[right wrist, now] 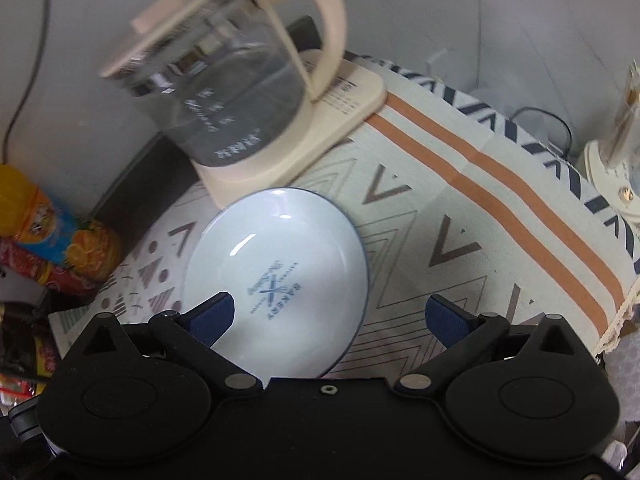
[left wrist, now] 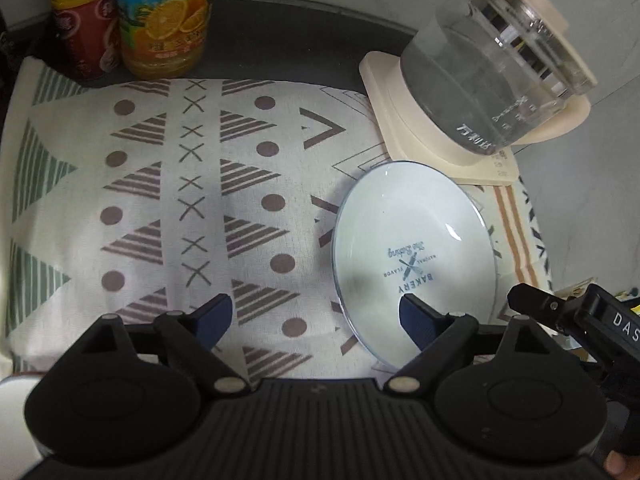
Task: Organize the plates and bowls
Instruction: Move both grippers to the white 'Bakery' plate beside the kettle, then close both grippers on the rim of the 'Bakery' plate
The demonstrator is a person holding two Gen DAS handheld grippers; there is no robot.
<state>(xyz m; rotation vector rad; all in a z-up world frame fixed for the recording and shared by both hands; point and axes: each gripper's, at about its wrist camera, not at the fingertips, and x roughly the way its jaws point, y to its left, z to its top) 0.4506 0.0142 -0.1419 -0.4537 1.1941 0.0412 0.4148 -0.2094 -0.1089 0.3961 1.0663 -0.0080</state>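
Glossy white round plate (left wrist: 414,256), "BAKERY" print, flat on patterned cloth (left wrist: 208,200) at 6 o'clock of glass kettle (left wrist: 492,64). Left gripper (left wrist: 316,322) and right gripper (right wrist: 330,318): fingers apart, nothing held

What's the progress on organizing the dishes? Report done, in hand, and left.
Done: nothing visibly stacked or put away. In hand: nothing; left gripper and right gripper are both open around the white plate. Left: grasp and place that plate, which lies on the patterned cloth.
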